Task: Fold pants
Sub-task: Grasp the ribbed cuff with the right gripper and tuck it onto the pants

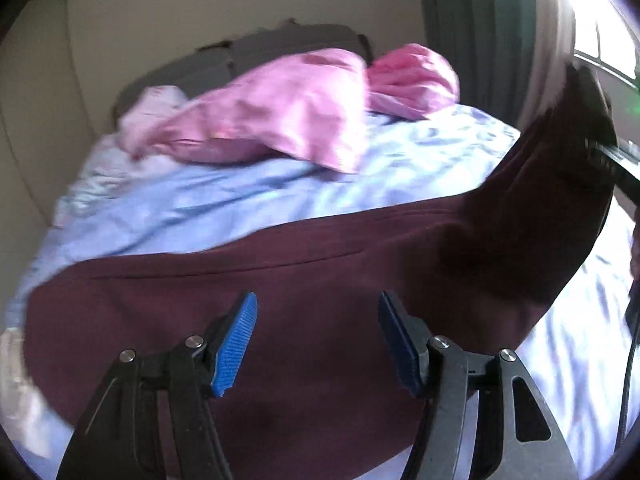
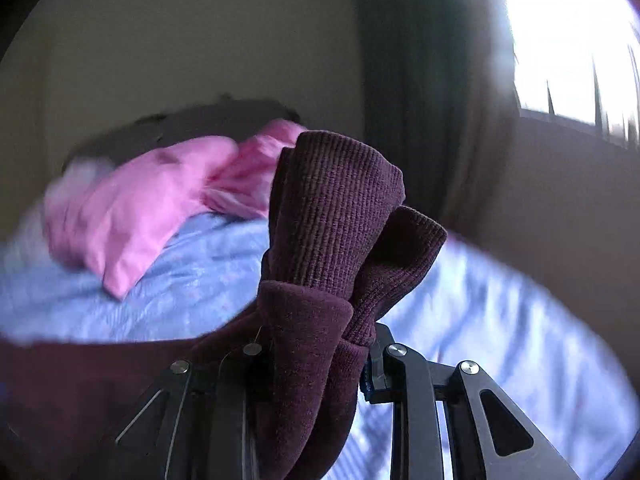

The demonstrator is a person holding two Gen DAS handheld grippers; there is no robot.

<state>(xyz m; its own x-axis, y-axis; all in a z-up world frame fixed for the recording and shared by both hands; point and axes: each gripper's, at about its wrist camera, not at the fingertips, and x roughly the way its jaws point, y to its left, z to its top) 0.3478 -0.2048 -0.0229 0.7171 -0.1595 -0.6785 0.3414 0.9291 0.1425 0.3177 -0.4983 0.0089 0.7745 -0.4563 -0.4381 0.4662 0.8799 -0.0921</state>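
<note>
Maroon pants [image 1: 280, 320] lie across a bed with a light blue cover [image 1: 240, 192]. My left gripper [image 1: 316, 340] hangs open just above the pants with nothing between its blue pads [image 1: 236, 340]. My right gripper [image 2: 320, 360] is shut on the ribbed cuffs of the pants [image 2: 340, 208], which stick up past the fingers. In the left wrist view the right gripper [image 1: 600, 152] holds that end lifted at the far right, so the pants [image 1: 560, 180] rise from the bed.
Pink pillows [image 1: 288, 120] lie at the head of the bed against a dark headboard [image 1: 260, 46]. A dark curtain [image 2: 400, 100] and a bright window [image 2: 572, 40] are on the right. The wall [image 1: 200, 8] is behind.
</note>
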